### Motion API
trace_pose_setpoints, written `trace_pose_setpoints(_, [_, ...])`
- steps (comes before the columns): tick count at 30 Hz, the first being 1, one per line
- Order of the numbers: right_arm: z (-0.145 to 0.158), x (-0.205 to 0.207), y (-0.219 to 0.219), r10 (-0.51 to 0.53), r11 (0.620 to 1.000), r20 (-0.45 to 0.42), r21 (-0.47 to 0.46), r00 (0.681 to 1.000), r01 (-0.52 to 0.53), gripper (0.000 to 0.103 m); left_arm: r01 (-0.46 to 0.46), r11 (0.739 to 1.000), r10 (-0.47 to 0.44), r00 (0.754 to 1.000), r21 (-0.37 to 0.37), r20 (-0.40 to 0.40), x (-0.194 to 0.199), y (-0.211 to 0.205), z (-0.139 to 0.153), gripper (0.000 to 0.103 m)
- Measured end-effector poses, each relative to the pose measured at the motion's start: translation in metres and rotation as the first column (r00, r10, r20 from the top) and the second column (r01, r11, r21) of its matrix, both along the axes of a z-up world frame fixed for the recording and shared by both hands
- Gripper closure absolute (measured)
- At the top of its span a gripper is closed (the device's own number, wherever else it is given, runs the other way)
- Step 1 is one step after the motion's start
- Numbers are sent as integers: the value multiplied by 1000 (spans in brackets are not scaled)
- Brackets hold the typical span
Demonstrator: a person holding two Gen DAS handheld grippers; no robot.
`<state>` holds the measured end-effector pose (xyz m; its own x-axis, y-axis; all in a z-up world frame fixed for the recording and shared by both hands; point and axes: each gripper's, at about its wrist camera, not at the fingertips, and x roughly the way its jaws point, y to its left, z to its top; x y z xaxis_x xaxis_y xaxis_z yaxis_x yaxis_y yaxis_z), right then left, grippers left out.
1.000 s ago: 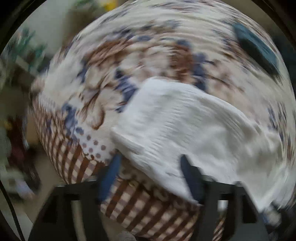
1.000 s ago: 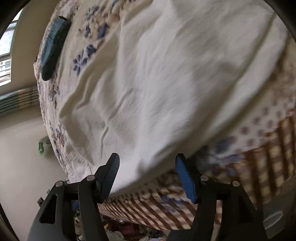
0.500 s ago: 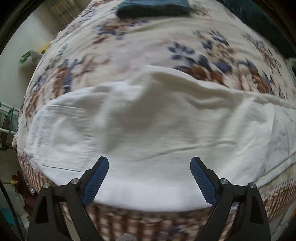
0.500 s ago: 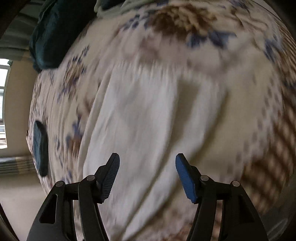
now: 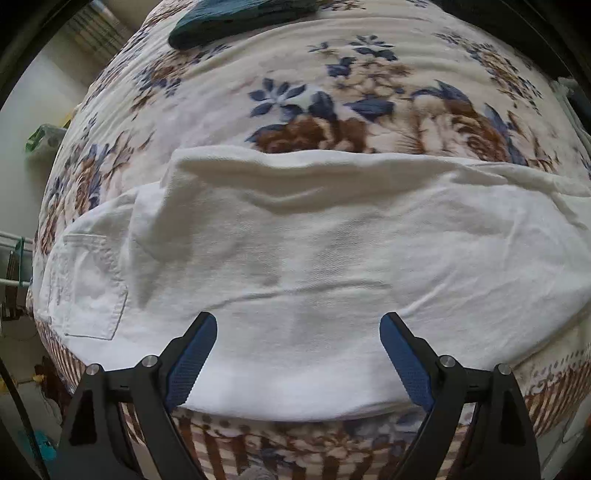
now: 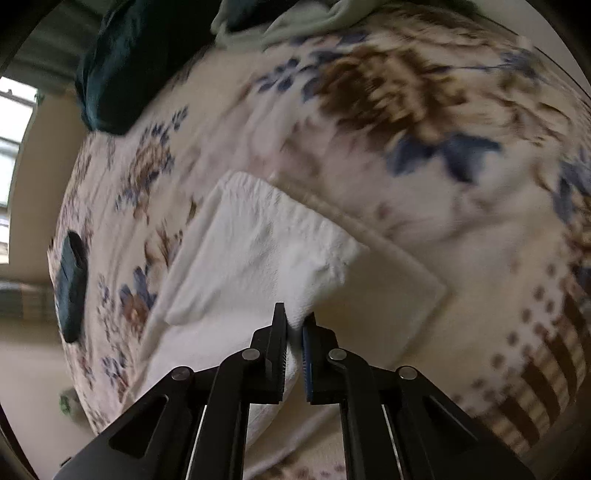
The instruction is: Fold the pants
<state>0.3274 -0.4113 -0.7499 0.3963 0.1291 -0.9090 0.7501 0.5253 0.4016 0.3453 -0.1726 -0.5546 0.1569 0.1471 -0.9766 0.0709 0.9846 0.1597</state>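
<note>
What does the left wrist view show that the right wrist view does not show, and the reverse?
Only the left wrist view shows the left gripper, open above the white pants, and a stitched back pocket on them. Only the right wrist view shows the right gripper shut on a lifted fold of the pants, plus a pale green cloth at the far edge. Both views show the pants lying on the floral bedspread and a dark blue folded item on it.

floral bedspread point(image 5: 369, 92) covers the bed; window point(image 6: 11, 122) at left.
</note>
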Motion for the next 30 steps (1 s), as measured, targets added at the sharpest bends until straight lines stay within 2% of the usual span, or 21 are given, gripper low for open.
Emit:
trace_pose_setpoints(2, [1,-14,-8,-21,1000,-11,8,1000,21,96,9,1000,-9,1000,-1,-2,-1,-4,-1,13])
trace_pose_setpoints(4, [-11,-22,-10,-15,1000,-46,23,999,16,96,9,1000,-9,1000,-2,-11,-3,-5,-3,13])
trace_pose_setpoints(7, [-34,-18,-14,13,994,-76,108,997,-5,93,5,1000,-6,1000,-8,-22,-6,-4,-4,13])
trace_pose_setpoints(10, [-38,-17,-22,-7,984,-54,176,999,17,85,3,1000,-4,1000,-19,-24,-9,-3,-5,13])
trace_pose_setpoints(12, [-40,-18,-25,-8,983,-51,182,999,17,84,8,1000,-9,1000,-20,-26,-11,-5,-6,13])
trace_pose_setpoints(14, [-39,-18,-24,-8,989,-50,148,999,15,87,12,1000,-13,1000,-26,-26,-12,-7,-6,13])
trace_pose_setpoints(16, [-29,-16,-18,29,997,-49,68,998,-25,95,17,999,-18,1000,-29,-21,-12,-7,-4,13])
trace_pose_setpoints(17, [-22,-18,-18,24,999,-55,33,998,-23,96,19,999,-19,1000,-28,-12,-13,-7,-1,13])
trace_pose_setpoints(20, [-11,-28,-21,-19,1000,-60,1,998,19,96,11,999,-11,1000,-30,-6,-14,-3,2,13])
trace_pose_setpoints(22, [-14,-33,-20,-26,1000,-105,-14,994,24,96,-1,1000,1,1000,-30,-10,-14,2,3,13])
trace_pose_setpoints(24, [-27,-37,-20,-9,999,-129,40,992,15,95,-12,999,11,1000,-33,-6,-15,6,4,13])
trace_pose_setpoints(25, [-35,-38,-22,4,996,-139,85,990,8,93,-13,999,13,1000,-31,-3,-15,8,5,13])
trace_pose_setpoints(27, [-44,-46,-30,7,987,-168,158,986,20,75,-15,1000,16,1000,-21,7,-14,13,8,13])
trace_pose_setpoints(28, [-41,-49,-33,3,987,-174,157,985,24,58,-19,1000,19,1000,-21,17,-14,16,11,13])
trace_pose_setpoints(29, [-36,-52,-35,5,989,-177,148,984,22,47,-25,999,26,999,-25,36,-13,23,18,13])
trace_pose_setpoints(30, [-24,-54,-35,21,992,-187,129,982,3,47,-32,999,32,998,-19,48,-12,27,23,13])
